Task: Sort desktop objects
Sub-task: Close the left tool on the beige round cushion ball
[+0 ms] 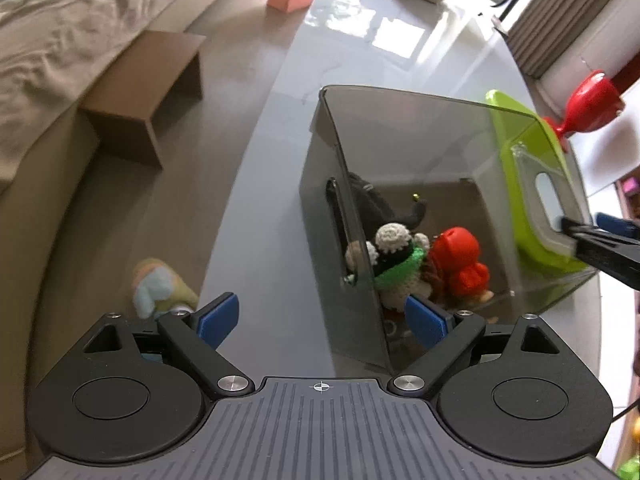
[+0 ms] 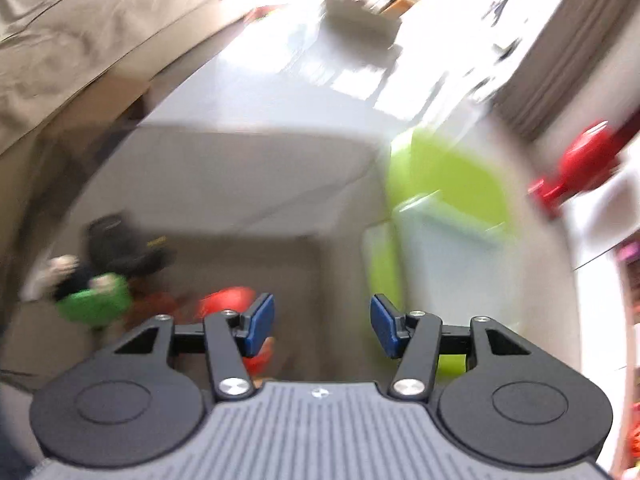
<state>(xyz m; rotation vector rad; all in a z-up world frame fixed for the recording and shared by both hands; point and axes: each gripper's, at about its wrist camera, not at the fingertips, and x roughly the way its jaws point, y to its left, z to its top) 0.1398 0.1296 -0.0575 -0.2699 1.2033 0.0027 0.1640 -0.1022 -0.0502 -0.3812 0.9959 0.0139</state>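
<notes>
Glossy grey table (image 1: 280, 184) fills the middle of the left view, with floor and a sofa off at nine o'clock. Sitting on it is the smoky clear bin (image 1: 420, 132), and down inside are the toys: a crocheted doll with a green scarf (image 1: 396, 256), a red knitted figure (image 1: 460, 260) touching it at three o'clock, and something black (image 1: 372, 200) behind at twelve. A lime-green box (image 1: 532, 184) stands just beside the bin at three o'clock.

Left gripper (image 1: 322, 316) hangs with its jaws spread wide, nothing between them, straddling the bin's near wall. Right gripper (image 2: 322, 326) is over the bin's inside, jaws also apart and empty; its view is badly smeared, so detail is hard to read.

One soft toy (image 1: 160, 288) lies on the floor at eight o'clock, off the table.

Judging from this, a drop into the bin looks done or a new pick is due. For a clean next move, lift clear of the bin's rim first, as those thin walls would snag a finger.
</notes>
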